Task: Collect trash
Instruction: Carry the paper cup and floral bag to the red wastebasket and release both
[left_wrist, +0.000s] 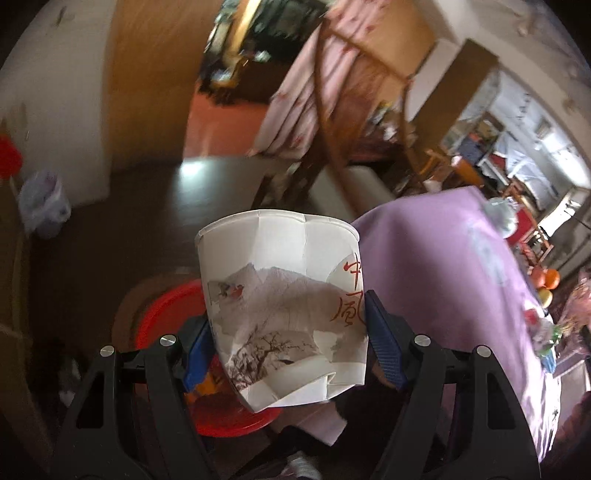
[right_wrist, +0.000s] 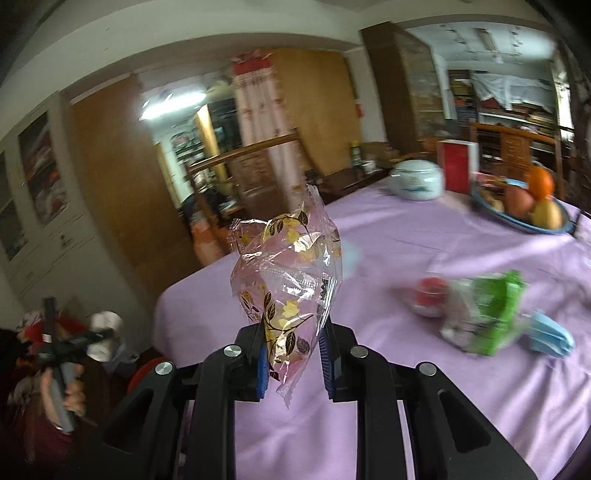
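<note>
the left gripper (left_wrist: 288, 339) is clamped on a crumpled paper cup (left_wrist: 284, 314) held above a red basin (left_wrist: 166, 314) on the floor beside the purple-clothed table (right_wrist: 406, 369), while the right gripper (right_wrist: 293, 354) pinches a clear flowered wrapper (right_wrist: 288, 273) up over that table, near a green packet (right_wrist: 487, 314).

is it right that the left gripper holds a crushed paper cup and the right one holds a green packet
Not quite. The left gripper does hold the crushed paper cup, but the right wrist view shows the right gripper holding a clear flowered wrapper; the green packet lies on the table.
</note>
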